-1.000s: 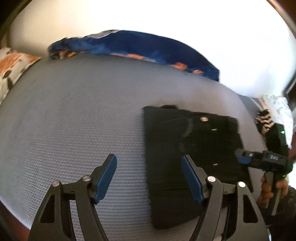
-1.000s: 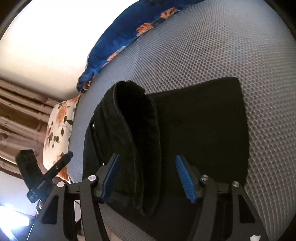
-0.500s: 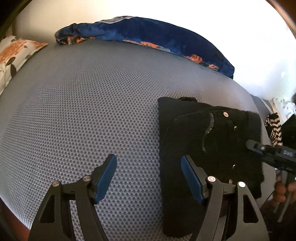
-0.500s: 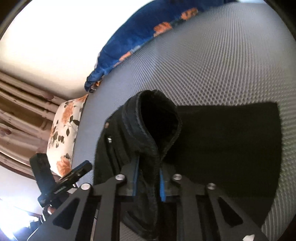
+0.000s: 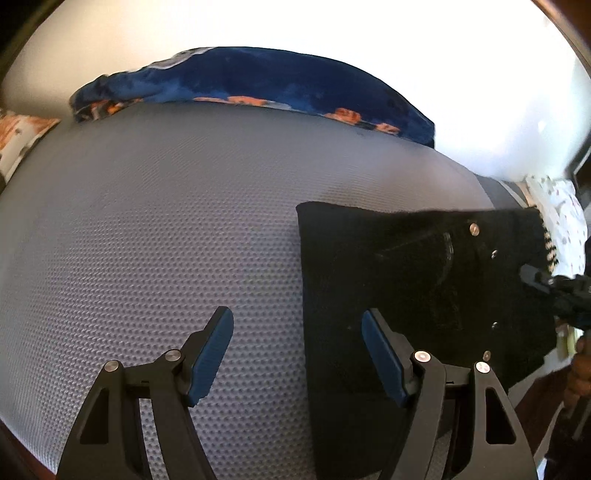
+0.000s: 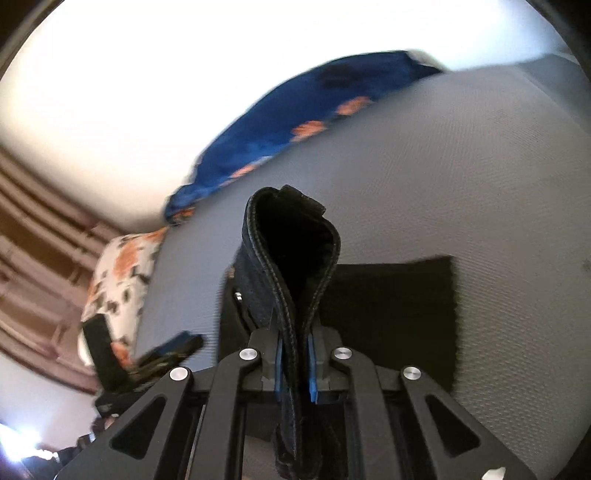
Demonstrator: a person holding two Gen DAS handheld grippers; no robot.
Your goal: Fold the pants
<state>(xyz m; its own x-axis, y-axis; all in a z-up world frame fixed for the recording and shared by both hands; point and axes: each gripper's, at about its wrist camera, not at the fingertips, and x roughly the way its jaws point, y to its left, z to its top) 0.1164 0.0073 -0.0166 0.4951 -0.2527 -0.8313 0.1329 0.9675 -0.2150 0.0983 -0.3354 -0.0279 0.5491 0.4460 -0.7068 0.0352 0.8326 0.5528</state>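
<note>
While the right gripper (image 6: 294, 373) is clamped on the black pants (image 6: 295, 258), its blue pads (image 6: 279, 365) press both sides of a doubled band of dark cloth with stitched edges. That band rises from between the pads and opens into a loop above them, standing up off the rest of the garment. Behind the loop, the folded part of the pants lies flat as a dark rectangle on the grey mattress (image 6: 461, 166).

Seen from the left wrist camera, the left gripper (image 5: 297, 350) is spread wide and holds nothing. Its left finger sits over bare textured mattress (image 5: 147, 240), and its right finger sits over the near left part of the pants (image 5: 406, 280). The pants lie as a folded black block on the right side of the mattress, with several small metal rivets and a button showing near their far right edge. At that right edge the tip of the right gripper (image 5: 532, 275) reaches the cloth, though its pads cannot be made out from this angle.

Further off, a blue blanket (image 5: 258, 81) with orange flowers lies bunched along the far side of the mattress against a bright white wall (image 5: 295, 26). A pillow (image 6: 122, 273) with orange flowers rests at the left end of the mattress, just beyond the left gripper (image 6: 162, 354) as the right wrist camera sees it.
</note>
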